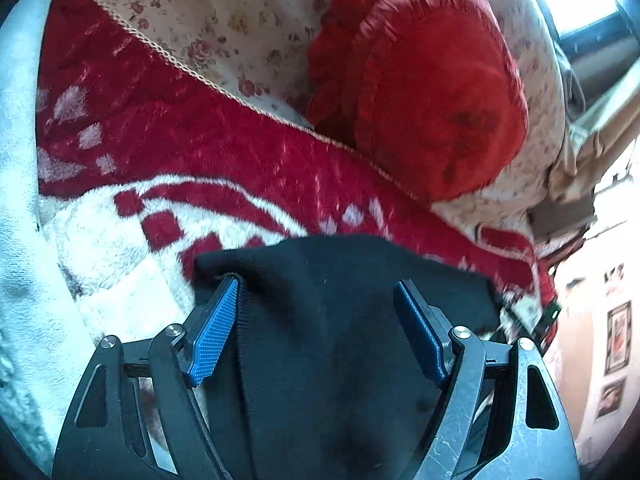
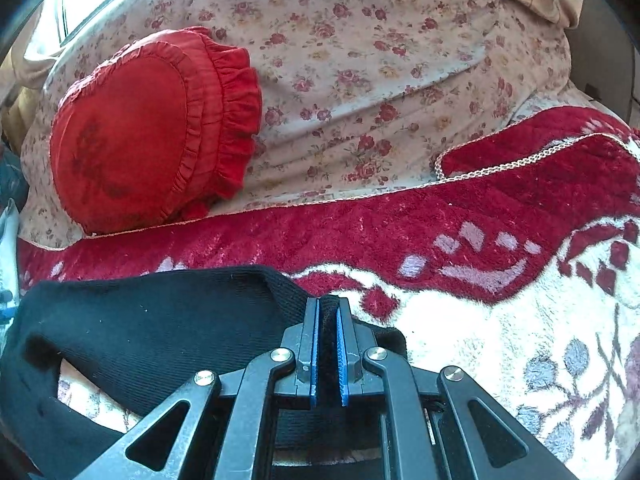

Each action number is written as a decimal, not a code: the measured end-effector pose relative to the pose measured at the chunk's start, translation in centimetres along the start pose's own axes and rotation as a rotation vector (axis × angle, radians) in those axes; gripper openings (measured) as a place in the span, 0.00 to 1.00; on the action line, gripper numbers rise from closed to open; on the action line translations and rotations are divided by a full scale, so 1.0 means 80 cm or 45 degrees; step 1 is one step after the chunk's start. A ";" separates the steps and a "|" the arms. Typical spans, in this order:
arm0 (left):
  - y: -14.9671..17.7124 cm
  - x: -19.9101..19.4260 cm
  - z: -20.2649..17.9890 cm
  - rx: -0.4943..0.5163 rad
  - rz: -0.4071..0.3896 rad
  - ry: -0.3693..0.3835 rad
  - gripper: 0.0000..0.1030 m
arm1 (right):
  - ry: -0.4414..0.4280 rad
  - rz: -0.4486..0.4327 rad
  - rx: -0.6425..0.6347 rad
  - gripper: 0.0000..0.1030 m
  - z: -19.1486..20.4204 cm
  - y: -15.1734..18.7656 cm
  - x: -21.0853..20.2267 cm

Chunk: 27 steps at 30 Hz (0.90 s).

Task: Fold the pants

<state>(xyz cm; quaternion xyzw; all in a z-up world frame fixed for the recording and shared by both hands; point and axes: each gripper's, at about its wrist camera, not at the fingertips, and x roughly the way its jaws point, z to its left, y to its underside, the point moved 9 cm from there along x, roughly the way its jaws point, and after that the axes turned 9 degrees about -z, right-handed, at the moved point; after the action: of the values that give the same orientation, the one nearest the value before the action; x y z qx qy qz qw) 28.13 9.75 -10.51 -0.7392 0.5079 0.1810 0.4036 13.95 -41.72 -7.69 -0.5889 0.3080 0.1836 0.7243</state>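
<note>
1. My left gripper [image 1: 316, 292] stands spread wide; the black pants [image 1: 328, 340] lie between its blue pads [image 1: 214, 332], neither pad pressing the cloth.
2. My right gripper [image 2: 328, 320] is pressed together, pinching a fold of the black pants [image 2: 152, 320] at lower centre of its view.
3. The pants rest on a red-and-white plush blanket [image 2: 460, 232].
4. A red ruffled cushion [image 2: 148, 132] sits upper left in the right wrist view, on the floral sheet [image 2: 380, 60].

Red ruffled cushion [image 2: 136, 132] on floral sheet [image 2: 380, 60] (beside red-and-white blanket [image 2: 480, 320])
</note>
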 end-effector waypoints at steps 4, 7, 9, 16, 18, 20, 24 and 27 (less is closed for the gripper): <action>-0.006 0.000 0.014 -0.023 -0.020 -0.081 0.76 | 0.003 0.001 -0.002 0.06 0.000 0.000 0.000; -0.009 -0.001 0.022 -0.072 -0.026 -0.097 0.76 | 0.003 0.000 -0.004 0.06 0.000 -0.001 0.001; -0.007 0.002 0.024 -0.088 -0.005 -0.097 0.76 | 0.003 0.001 -0.004 0.06 0.000 0.000 0.001; -0.010 -0.002 0.028 -0.154 -0.009 -0.064 0.76 | 0.004 0.000 -0.005 0.06 0.000 0.000 0.001; -0.019 -0.008 0.033 -0.130 -0.044 -0.119 0.76 | 0.004 0.001 -0.007 0.06 0.000 0.001 0.001; -0.025 -0.013 0.046 -0.119 -0.065 -0.204 0.76 | 0.003 0.000 -0.006 0.06 -0.001 0.001 0.001; -0.017 -0.001 0.047 0.003 0.001 -0.253 0.76 | 0.004 0.001 -0.008 0.06 0.000 0.001 0.003; -0.021 0.007 0.033 0.058 0.000 -0.181 0.76 | 0.008 0.001 -0.015 0.06 -0.001 0.002 0.003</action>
<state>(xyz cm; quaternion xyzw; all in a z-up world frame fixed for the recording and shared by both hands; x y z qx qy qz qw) 30.23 11.71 -11.84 -0.7152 0.4818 0.2213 0.4553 14.03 -41.77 -7.98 -0.5936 0.3095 0.1836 0.7198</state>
